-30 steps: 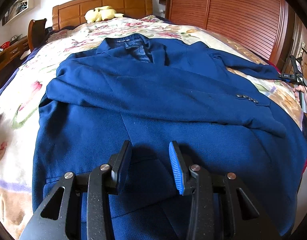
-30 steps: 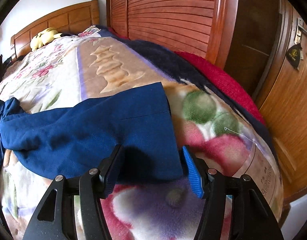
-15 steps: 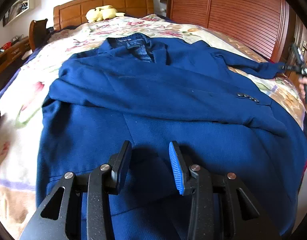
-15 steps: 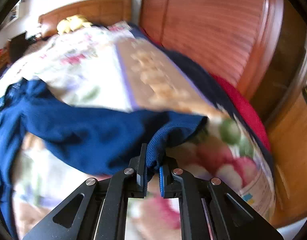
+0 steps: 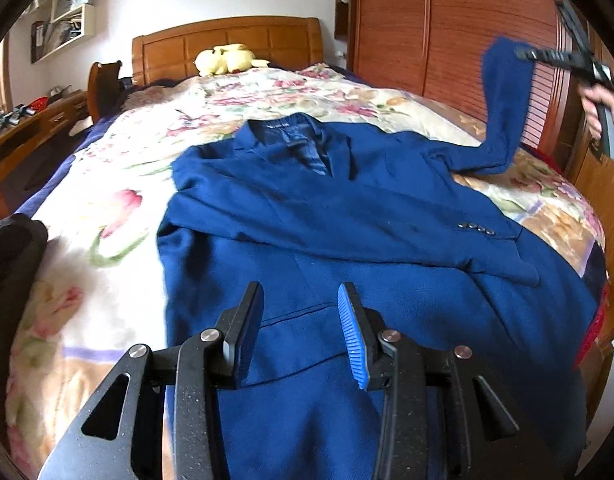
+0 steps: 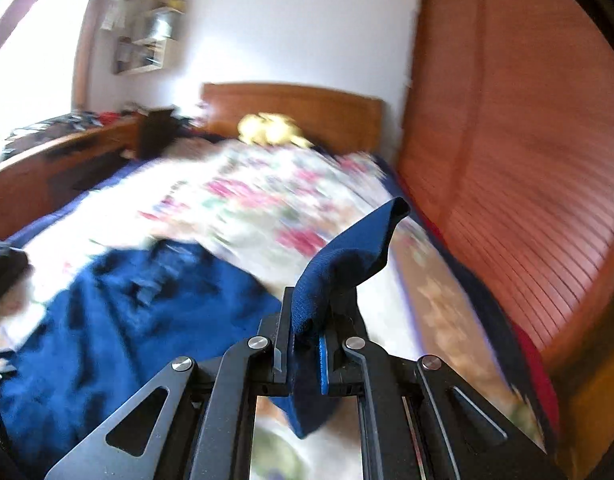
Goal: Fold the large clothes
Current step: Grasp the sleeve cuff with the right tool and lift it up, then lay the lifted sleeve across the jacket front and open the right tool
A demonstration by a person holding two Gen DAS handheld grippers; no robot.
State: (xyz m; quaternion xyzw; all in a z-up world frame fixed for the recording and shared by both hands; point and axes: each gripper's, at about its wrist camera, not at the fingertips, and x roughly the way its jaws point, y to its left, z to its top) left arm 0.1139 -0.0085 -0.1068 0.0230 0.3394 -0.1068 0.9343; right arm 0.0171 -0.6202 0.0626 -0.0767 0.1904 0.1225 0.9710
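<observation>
From the left wrist camera, the left gripper (image 5: pixel 299 308) hangs above the near hem of a navy blazer (image 5: pixel 347 248), tilted downward toward the cloth. Its jaws stand partly apart with nothing between them; the black finger (image 5: pixel 249 320) is on the left and the blue ribbed pad (image 5: pixel 351 336) on the right. The blazer lies face up on a floral blanket (image 5: pixel 119 216) covering the bed, collar toward the far wooden headboard (image 5: pixel 227 40). One sleeve is already folded across the chest, its cuff buttons (image 5: pixel 476 229) lying toward the right. The other sleeve (image 5: pixel 503 108) rises steeply off the bed at the far right, its end pinched in the right gripper (image 5: pixel 525 54), which a hand (image 5: pixel 605 110) holds high in front of the slatted wardrobe (image 5: pixel 447 32). A yellow plush toy (image 5: pixel 225 60) sits by the headboard, and a desk (image 5: pixel 31 120) stands along the far left.

From the right wrist camera, heavily motion-blurred, the right gripper is clamped tight on the sleeve cuff (image 6: pixel 347 264): navy fabric bunches up above the fingers and a flap hangs below them. The gripper points only slightly downward, looking over the bed toward the headboard and plush toy. The body of the blazer spreads out low on the left, the blanket runs through the middle, and the wardrobe fills the right side
</observation>
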